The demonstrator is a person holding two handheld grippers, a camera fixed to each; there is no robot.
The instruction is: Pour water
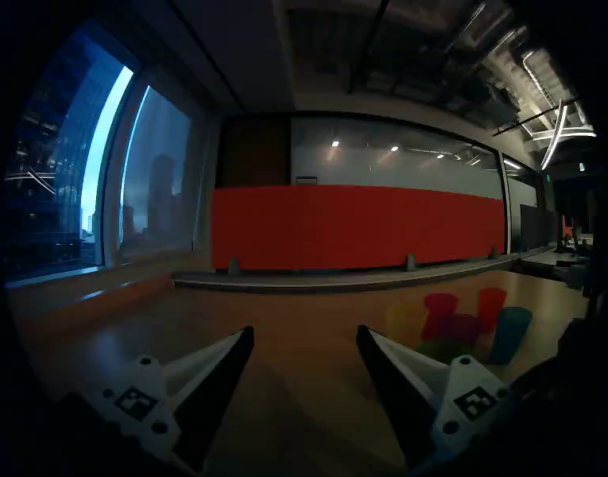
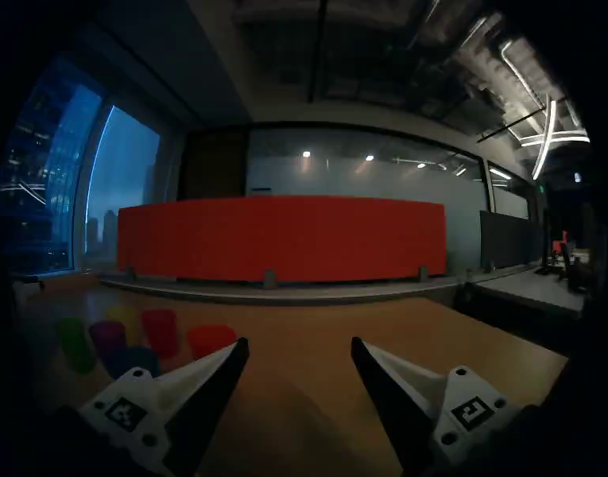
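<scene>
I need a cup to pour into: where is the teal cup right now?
In the left gripper view the teal cup stands on the wooden table, rightmost of the cup cluster, beside the orange-red cup.

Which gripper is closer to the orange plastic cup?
Right, it seems. The orange plastic cup sits just beyond the fingertips of the right gripper, slightly left. From the left gripper, it stands off right, beyond other coloured cups.

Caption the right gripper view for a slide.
Open right gripper hovers over wooden table, coloured cups to its left.
</scene>
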